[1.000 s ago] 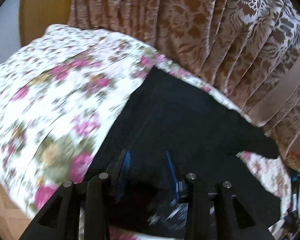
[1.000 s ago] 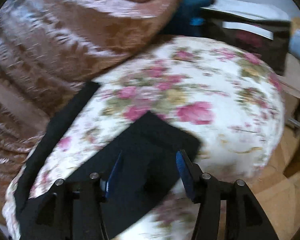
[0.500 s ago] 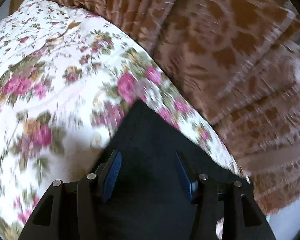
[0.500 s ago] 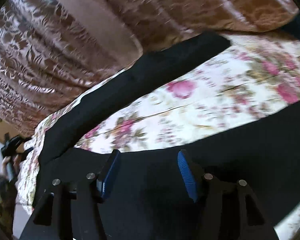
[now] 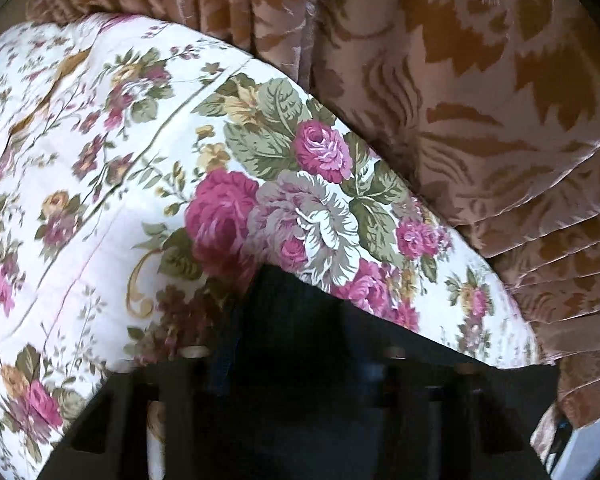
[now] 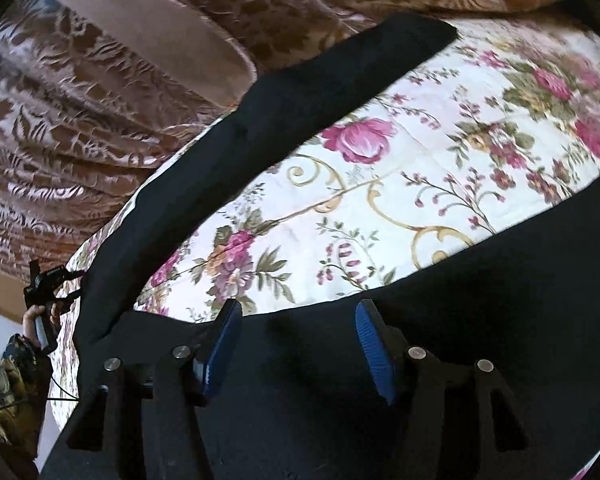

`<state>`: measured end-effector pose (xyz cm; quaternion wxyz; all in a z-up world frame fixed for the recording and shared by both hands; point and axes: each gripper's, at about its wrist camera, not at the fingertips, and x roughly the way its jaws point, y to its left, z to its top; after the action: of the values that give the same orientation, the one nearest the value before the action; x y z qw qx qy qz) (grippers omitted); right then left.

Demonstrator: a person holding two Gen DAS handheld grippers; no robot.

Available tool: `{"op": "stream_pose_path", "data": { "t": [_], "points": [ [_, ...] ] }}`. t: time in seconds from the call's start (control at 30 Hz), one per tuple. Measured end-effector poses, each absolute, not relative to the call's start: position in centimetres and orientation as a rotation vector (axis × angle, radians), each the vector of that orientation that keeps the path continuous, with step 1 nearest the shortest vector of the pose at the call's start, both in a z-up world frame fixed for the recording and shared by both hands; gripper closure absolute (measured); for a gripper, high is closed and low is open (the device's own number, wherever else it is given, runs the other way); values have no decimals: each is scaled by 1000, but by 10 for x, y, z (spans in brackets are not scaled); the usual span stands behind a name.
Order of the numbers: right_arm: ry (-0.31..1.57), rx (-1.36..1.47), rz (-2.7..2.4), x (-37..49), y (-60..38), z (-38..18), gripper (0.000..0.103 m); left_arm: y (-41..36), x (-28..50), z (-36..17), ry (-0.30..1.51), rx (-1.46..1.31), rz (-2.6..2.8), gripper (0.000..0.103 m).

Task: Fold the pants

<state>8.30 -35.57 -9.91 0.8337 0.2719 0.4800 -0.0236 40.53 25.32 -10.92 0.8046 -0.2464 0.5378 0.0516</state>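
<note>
Black pants [image 6: 228, 152] lie spread on a floral bedspread [image 6: 420, 168]. One leg runs up toward the curtain, and a broad part crosses the bottom of the right wrist view. My right gripper [image 6: 296, 340] hovers low over that broad part, open, its blue pads [image 6: 374, 350] apart with cloth below them. In the left wrist view a corner of the pants [image 5: 300, 320] points up onto the bedspread [image 5: 100, 200]. My left gripper [image 5: 300, 364] is dark and blurred, its jaws closing around that cloth, with a gap still showing between them.
A brown patterned curtain [image 5: 480, 100] hangs right behind the bed's far edge, also in the right wrist view as the curtain [image 6: 100, 100]. At the far left a hand [image 6: 40, 320] in a patterned sleeve holds a black device.
The left view slid along the bed and sank onto the pants' corner; its jaws widened, then narrowed. The right view swung from a leg end to the broad part and settled.
</note>
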Motion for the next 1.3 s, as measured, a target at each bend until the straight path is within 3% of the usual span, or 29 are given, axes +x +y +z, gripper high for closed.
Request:
{"op": "stream_pose_path", "data": {
  "t": [0.03, 0.13, 0.63, 0.9, 1.3],
  "points": [
    [1022, 576, -65, 83, -357, -101, 43, 252, 405, -108, 1140, -520, 92, 89],
    [1029, 580, -78, 82, -359, -104, 43, 237, 391, -88, 1056, -444, 43, 95],
    [1029, 567, 88, 95, -333, -92, 44, 174, 205, 30, 748, -331, -261, 96],
    [1052, 616, 307, 152, -291, -79, 45, 164, 116, 18, 731, -318, -338, 96],
    [1097, 738, 300, 293, -242, -73, 56, 165, 83, -3, 731, -336, -395, 96]
  ]
}}
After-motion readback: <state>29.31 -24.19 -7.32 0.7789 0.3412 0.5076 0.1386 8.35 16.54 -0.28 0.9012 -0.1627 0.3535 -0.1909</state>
